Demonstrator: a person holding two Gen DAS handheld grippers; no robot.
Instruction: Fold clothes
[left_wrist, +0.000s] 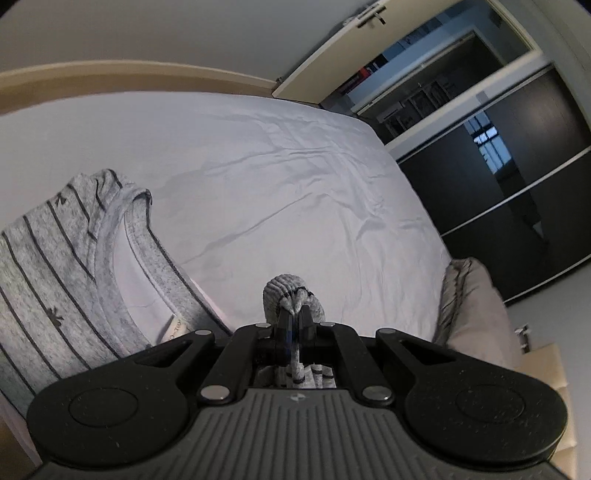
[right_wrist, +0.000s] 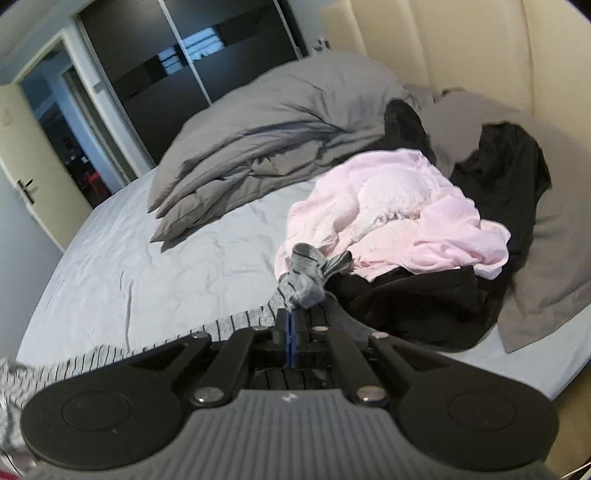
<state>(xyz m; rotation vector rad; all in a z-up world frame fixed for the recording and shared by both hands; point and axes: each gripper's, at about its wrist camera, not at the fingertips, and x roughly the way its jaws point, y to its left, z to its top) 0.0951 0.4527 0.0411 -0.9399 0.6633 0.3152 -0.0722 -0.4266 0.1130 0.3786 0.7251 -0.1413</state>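
A grey striped shirt (left_wrist: 51, 273) lies across the bed at the left of the left wrist view, neckline and label showing. My left gripper (left_wrist: 294, 314) is shut on a bunched fold of this grey fabric (left_wrist: 291, 295), which pokes up past the fingertips. In the right wrist view my right gripper (right_wrist: 291, 317) is shut on another bunched piece of the same striped shirt (right_wrist: 306, 277); the striped cloth trails down to the lower left (right_wrist: 92, 354). Both grippers hold the cloth just above the light sheet (left_wrist: 277, 177).
A heap of pink clothing (right_wrist: 399, 214) and black garments (right_wrist: 417, 299) lies right of my right gripper. A folded grey duvet (right_wrist: 266, 140) and grey pillows (right_wrist: 554, 251) sit at the headboard. An open door (left_wrist: 343, 48) and a dark wardrobe (left_wrist: 517, 206) stand beyond the bed.
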